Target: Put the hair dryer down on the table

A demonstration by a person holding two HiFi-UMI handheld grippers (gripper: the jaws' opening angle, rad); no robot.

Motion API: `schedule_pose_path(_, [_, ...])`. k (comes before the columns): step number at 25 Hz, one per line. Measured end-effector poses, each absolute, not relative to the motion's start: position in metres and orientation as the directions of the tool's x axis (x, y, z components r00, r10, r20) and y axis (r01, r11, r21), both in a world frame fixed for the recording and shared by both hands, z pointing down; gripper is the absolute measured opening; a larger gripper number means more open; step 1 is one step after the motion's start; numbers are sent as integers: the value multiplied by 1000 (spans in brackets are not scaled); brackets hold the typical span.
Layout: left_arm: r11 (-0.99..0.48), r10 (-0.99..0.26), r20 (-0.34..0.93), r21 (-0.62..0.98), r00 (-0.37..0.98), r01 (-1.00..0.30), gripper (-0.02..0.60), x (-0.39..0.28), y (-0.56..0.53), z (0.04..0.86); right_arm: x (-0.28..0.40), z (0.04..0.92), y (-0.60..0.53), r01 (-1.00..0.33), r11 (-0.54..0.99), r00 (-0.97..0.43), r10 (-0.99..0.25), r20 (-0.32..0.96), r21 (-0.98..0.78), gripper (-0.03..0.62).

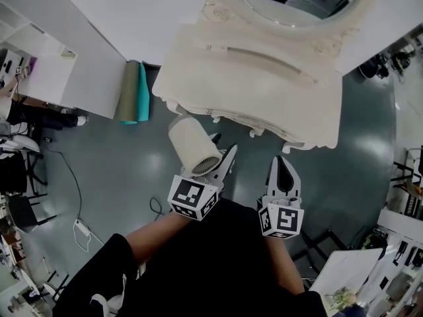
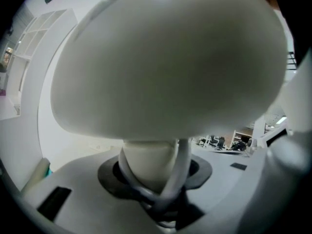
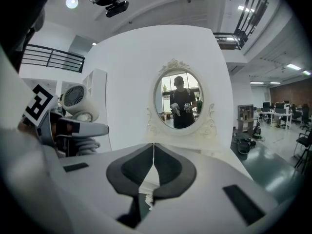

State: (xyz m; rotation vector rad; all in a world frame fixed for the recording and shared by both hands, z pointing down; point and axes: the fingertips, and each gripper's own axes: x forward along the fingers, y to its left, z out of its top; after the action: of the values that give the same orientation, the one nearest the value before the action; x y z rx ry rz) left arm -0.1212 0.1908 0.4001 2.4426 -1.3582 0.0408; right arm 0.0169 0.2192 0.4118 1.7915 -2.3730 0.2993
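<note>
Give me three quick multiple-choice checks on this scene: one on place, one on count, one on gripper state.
1. Where is the hair dryer? A on the table; B in the left gripper; C in the right gripper.
2. How many rolled mats are left of the table? A one; B two; C four.
3. The right gripper's jaws are: A together, empty; B wide apart; C gripping a brush.
Key: B, its handle sits between that gripper's jaws; B, one olive, one teal; A, they meet with nothing between.
</note>
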Motion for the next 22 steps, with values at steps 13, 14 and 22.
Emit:
schedule_pose_path(13, [-422,-831,234,326,505,-846,184,-192,132,431,-13,442,180,-967,246,-253,-917,308,-62,18])
schedule_pose_path(14, [-430,-827,232,327,512,-842,184,-193,131,433,-15,443,177,-967,246,-252,-916,311,-62,18])
schedule_pose_path(22, [-498,-813,208,236,544,-834,184,-201,128,432,-21,440,164,-972,235,-233,-921,313,-31,18])
